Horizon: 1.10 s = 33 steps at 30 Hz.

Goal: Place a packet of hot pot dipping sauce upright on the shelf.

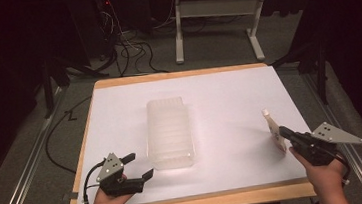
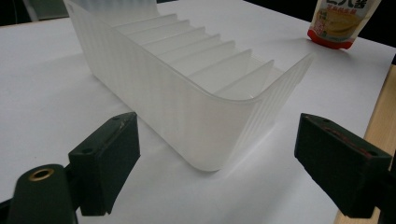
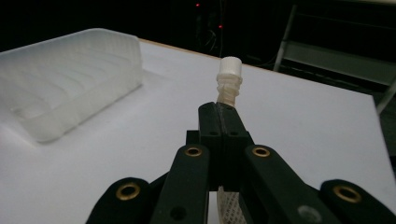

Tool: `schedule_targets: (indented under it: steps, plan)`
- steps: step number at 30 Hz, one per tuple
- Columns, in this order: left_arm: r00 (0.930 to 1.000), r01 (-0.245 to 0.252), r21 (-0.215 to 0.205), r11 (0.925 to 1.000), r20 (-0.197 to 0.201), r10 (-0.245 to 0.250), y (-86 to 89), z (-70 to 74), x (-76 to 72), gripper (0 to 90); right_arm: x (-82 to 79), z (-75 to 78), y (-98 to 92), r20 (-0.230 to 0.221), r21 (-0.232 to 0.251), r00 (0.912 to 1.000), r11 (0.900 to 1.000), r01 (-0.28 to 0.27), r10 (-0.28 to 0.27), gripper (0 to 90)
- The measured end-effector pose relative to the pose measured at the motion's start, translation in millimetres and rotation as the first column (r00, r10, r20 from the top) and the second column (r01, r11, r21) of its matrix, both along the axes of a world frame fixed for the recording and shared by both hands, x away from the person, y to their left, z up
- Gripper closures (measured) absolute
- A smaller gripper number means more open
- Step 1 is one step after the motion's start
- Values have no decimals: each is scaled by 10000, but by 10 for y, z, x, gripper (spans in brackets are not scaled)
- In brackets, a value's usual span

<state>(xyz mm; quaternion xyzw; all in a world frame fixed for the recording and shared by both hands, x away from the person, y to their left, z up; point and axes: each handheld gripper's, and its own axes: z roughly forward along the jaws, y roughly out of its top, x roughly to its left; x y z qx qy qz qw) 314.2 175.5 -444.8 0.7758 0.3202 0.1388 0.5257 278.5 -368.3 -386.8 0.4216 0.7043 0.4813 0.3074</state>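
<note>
The black right gripper [image 3: 223, 116] is clamped tight on a flat white spouted sauce pouch [image 3: 229, 77], whose capped spout rises just beyond the jaw tips; the left gripper [image 2: 219, 158] gapes empty before a translucent ribbed plastic bin [image 2: 187, 88].

My right gripper [image 3: 223, 114] has its jaws pressed together on a flat pouch [image 3: 229, 93]. The pouch's white cap [image 3: 230, 66] and ribbed neck stick up past the jaw tips; a strip of the pouch also shows low between the arms. I see a translucent ribbed bin [image 3: 70, 79] to the left, well apart, on the white sheet [image 3: 303, 126]. Beyond the far edge it is dark, with small red lights [image 3: 198, 5] and a grey frame [image 3: 336, 60].
</note>
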Motion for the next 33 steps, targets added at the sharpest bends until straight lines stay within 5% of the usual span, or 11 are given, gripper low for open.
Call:
schedule_targets:
  steps: [11,23,28,29,33]
  plan:
    - [10000,-12,22,10000,9,12,3,0,3,148,-57,30,-366,266,435,9929,9924,1151,-1163,900]
    - [10000,8,22,10000,8,-8,-2,-2,3,148,-70,4,-526,193,789,9861,9835,1628,-1648,895]
    - [10000,22,39,10000,-12,-22,-4,-2,2,148,-73,16,-535,188,1045,9859,9810,1637,-1665,774]
    - [10000,23,34,10000,-9,-22,-4,-1,1,148,-66,20,-532,189,1162,9860,9799,1622,-1655,675]
    - [10000,10,18,10000,7,-10,-1,0,0,148,-46,8,-522,109,1280,9839,9761,1758,-1786,511]
